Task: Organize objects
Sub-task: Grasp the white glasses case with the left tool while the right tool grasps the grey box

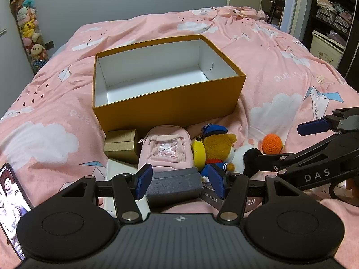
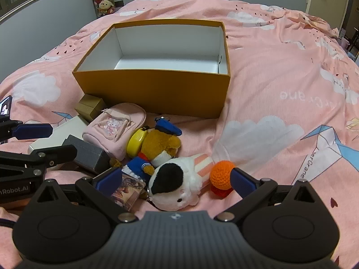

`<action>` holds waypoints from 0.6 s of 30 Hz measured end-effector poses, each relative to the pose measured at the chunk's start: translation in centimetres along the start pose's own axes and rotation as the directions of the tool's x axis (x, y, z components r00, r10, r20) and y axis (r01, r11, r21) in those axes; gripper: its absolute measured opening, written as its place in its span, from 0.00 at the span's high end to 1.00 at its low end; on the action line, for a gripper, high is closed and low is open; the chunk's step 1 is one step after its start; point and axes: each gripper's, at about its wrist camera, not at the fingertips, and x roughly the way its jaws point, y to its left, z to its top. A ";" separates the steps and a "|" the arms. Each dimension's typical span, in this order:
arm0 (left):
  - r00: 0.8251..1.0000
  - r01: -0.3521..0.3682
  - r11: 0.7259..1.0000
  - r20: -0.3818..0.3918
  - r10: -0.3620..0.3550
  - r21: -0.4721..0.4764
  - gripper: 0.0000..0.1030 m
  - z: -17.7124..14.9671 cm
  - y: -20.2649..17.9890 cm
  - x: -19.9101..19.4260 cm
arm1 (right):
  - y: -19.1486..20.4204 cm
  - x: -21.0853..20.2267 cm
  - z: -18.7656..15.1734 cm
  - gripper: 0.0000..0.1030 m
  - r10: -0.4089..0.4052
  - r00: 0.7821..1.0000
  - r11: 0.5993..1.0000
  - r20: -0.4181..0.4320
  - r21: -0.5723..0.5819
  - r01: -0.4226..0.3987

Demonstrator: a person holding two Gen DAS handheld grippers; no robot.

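Left wrist view: the left gripper (image 1: 178, 182) hangs with its blue pads spread either side of a grey case (image 1: 174, 185), not visibly pressing it; beyond lie a pink mini backpack (image 1: 166, 149), a gold box (image 1: 121, 145) and a teddy bear (image 1: 218, 148); the orange box (image 1: 166, 103) stands empty on the pink bedspread (image 1: 280, 67); the right gripper (image 2: 176, 180) gapes wide around a white plush (image 2: 177, 186), touching nothing; an orange crochet ball (image 2: 221, 174) sits just beside its right pad.
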 end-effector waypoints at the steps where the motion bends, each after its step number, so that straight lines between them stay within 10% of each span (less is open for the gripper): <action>1: 1.000 0.000 1.000 0.000 0.000 0.000 0.35 0.0 0.0 0.0 | 0.0 0.0 0.0 0.01 0.001 1.000 1.000 -0.001 0.000 -0.001; 18: 1.000 0.015 1.000 -0.016 -0.015 0.005 0.36 0.1 0.1 0.0 | 0.0 0.4 0.0 0.01 0.014 1.000 1.000 -0.018 0.002 -0.014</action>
